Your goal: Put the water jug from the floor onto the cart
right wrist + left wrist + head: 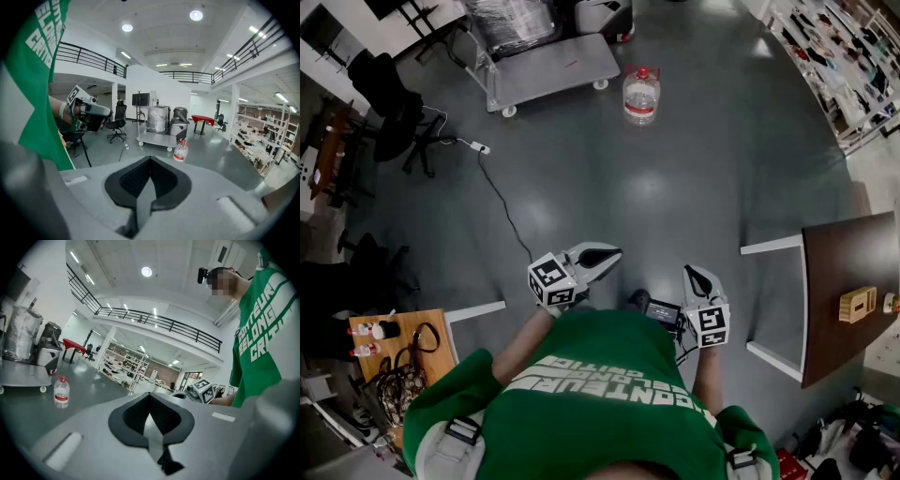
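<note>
The clear water jug [641, 96] with a red cap and red label stands upright on the grey floor, just right of the flat grey cart [548, 70]. It also shows small and far off as the jug [61, 392] beside the cart [23, 378], and as the jug [181, 150] in front of the cart [157, 138]. My left gripper [605, 255] and right gripper [694, 274] are held close to my body, far from the jug. Both are shut with nothing between the jaws, as the left gripper [150, 404] and right gripper [151, 166] show in their own views.
A plastic-wrapped load [511, 19] sits on the cart's far end. A black office chair [394, 122] and a power strip with cable [478, 147] lie to the left. A brown table [853, 291] stands at right, a small wooden table [422, 328] at left, shelves [844, 56] far right.
</note>
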Demonstrator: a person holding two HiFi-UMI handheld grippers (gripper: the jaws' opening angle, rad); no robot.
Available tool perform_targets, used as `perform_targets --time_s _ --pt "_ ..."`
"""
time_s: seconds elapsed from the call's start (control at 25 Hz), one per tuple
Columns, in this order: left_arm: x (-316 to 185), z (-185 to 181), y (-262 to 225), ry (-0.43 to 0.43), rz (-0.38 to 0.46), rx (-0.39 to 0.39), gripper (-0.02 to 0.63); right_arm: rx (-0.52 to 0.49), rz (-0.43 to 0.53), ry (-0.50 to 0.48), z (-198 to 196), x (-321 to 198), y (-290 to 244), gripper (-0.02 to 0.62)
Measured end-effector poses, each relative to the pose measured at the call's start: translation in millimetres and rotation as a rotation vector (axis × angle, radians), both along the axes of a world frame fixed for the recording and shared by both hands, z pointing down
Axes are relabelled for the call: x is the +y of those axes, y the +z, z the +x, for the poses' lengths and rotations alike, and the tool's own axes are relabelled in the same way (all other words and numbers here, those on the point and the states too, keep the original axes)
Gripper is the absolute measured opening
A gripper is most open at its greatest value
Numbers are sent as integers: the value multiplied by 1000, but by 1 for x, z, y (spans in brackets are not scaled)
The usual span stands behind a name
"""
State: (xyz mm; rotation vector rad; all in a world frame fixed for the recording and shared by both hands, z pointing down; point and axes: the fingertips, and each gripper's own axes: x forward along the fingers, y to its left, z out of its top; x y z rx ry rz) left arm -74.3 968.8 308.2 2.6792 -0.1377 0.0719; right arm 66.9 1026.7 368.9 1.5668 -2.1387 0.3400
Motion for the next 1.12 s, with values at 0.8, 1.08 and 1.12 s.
perform_targets --time_s 0.8,1.08,1.12 --pt "-49 -208 18 -66 -43 21 8 2 -29 -232 -285 -62 -2 -8" --pt "-65 -238 32 -88 -56 -11 8 3 -70 -244 -307 -57 7 -8" --pt "-67 -236 31 -91 -56 -12 8 1 -74 -250 -305 -57 8 -8"
